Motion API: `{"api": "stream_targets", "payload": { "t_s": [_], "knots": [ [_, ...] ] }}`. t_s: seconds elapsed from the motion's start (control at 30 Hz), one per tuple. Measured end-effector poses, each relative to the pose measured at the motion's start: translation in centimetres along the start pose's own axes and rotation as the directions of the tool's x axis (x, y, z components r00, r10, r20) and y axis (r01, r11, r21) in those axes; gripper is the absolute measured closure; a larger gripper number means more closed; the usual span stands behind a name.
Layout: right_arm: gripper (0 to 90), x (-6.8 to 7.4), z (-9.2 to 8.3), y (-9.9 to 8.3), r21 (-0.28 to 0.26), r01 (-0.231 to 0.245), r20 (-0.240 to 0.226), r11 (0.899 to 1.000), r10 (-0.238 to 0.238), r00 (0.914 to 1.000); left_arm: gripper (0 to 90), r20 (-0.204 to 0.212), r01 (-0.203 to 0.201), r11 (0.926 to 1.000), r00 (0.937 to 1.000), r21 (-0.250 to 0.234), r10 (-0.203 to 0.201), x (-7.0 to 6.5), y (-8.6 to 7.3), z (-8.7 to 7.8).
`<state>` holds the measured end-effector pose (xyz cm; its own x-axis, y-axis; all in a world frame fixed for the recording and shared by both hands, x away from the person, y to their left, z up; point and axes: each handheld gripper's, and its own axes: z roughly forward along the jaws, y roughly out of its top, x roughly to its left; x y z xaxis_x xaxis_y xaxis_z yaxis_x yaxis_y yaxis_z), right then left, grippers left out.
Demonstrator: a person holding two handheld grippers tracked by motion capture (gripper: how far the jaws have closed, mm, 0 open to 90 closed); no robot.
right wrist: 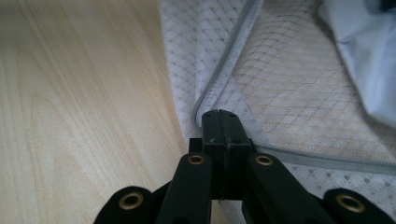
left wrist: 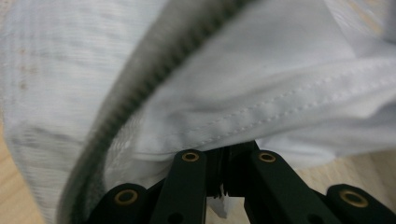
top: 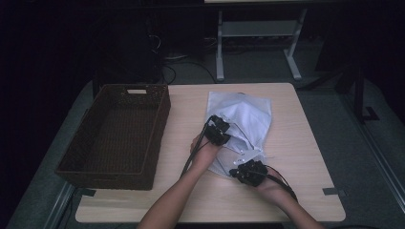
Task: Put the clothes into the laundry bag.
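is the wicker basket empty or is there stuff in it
Empty: the high view shows only bare woven floor inside the wicker basket; the mesh laundry bag lies beside it on the table.

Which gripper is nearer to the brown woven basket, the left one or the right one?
Left. The left gripper is at the mesh laundry bag, a short way right of the basket. The right gripper is farther right, at the bag's near edge.
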<state>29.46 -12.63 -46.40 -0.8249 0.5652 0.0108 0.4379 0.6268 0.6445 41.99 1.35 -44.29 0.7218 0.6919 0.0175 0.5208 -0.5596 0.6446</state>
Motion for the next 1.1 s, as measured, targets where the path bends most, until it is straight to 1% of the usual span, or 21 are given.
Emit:
{"api": "stream_targets", "payload": {
  "t_s": [0.1, 0.17, 0.2, 0.27, 0.37, 0.47, 0.5, 0.57, 0.6, 0.67, 0.7, 0.8, 0.93, 0.97, 1.0, 1.1],
  "knots": [
    [90.0, 0.0, 0.0, 0.0, 0.000, -0.002, -0.002, 1.000, 0.002, 1.0000, 87.5, -0.004, 0.035, 0.9993, 0.9994, -0.012, -0.035, 0.6, 0.4, 0.5],
    [90.0, 0.0, 0.0, -0.1, 0.000, -0.002, -0.006, 1.000, 0.002, 1.0000, 87.5, -0.001, 0.052, 0.9984, 0.9987, -0.021, -0.052, 0.6, 0.5, 0.7],
    [90.0, 0.0, 0.0, -0.1, 0.000, -0.003, -0.007, 1.000, 0.003, 1.0000, 87.4, 0.002, 0.045, 0.9989, 0.9990, -0.017, -0.045, 0.5, 0.5, 0.6],
    [90.0, 0.0, -0.1, -0.1, 0.000, 0.002, -0.005, 1.000, -0.002, 1.0000, 87.1, 0.010, 0.039, 0.9988, 0.9992, -0.028, -0.039, -0.1, 0.4, 0.4],
    [90.0, 0.0, -0.1, -0.1, 0.000, 0.000, -0.009, 1.000, 0.000, 1.0000, 85.2, 0.031, 0.014, 0.9985, 0.9994, -0.053, -0.012, -0.9, 0.1, -0.4],
    [90.0, 0.0, -0.1, -0.1, -0.001, -0.004, -0.011, 1.000, 0.004, 0.9999, 75.5, 0.061, -0.018, 0.9958, 0.9979, -0.090, 0.023, -1.6, 0.0, -1.1],
    [90.0, 0.0, -0.1, -0.1, -0.001, 0.000, -0.008, 1.000, 0.000, 1.0000, 73.4, 0.068, -0.022, 0.9945, 0.9972, -0.102, 0.029, -1.8, 0.1, -1.2],
    [90.0, 0.0, -0.1, -0.1, -0.001, 0.003, -0.006, 1.000, -0.003, 1.0000, 73.5, 0.087, -0.029, 0.9922, 0.9954, -0.122, 0.040, -2.1, 0.5, -1.3],
    [90.0, 0.0, -0.1, -0.1, 0.000, 0.003, -0.007, 1.000, -0.003, 1.0000, 73.8, 0.088, -0.032, 0.9922, 0.9952, -0.120, 0.043, -2.3, 0.7, -1.3],
    [90.0, 0.0, -0.1, -0.1, 0.000, 0.001, -0.009, 1.000, -0.001, 1.0000, 79.1, 0.089, -0.037, 0.9925, 0.9949, -0.117, 0.048, -2.5, 1.2, -0.8],
    [90.0, 0.0, -0.1, -0.1, 0.000, 0.001, -0.010, 1.000, -0.001, 1.0000, 81.2, 0.089, -0.033, 0.9929, 0.9951, -0.114, 0.044, -2.5, 1.4, -0.5],
    [90.0, 0.0, -0.1, -0.1, 0.002, 0.002, -0.011, 1.000, -0.002, 0.9999, 84.7, 0.085, -0.005, 0.9928, 0.9963, -0.119, 0.016, -2.3, 2.0, 0.6],
    [90.0, 0.0, -0.2, -0.2, 0.004, 0.010, -0.016, 1.000, -0.010, 0.9998, 85.9, 0.062, 0.020, 0.9935, 0.9980, -0.112, -0.013, -2.0, 2.9, 2.1],
    [90.0, 0.0, -0.2, -0.2, 0.005, 0.010, -0.029, 1.000, -0.009, 0.9995, 86.0, 0.059, 0.029, 0.9932, 0.9980, -0.113, -0.023, -1.8, 3.1, 2.4],
    [90.0, 0.0, -0.2, -0.2, 0.007, 0.006, -0.033, 1.000, -0.006, 0.9994, 86.1, 0.056, 0.035, 0.9928, 0.9980, -0.115, -0.029, -1.7, 3.4, 2.7],
    [90.0, 0.1, -0.3, -0.2, 0.009, 0.014, -0.027, 1.000, -0.014, 0.9995, 86.1, 0.028, 0.045, 0.9920, 0.9987, -0.118, -0.042, -1.4, 4.2, 3.4]
  ]
}}
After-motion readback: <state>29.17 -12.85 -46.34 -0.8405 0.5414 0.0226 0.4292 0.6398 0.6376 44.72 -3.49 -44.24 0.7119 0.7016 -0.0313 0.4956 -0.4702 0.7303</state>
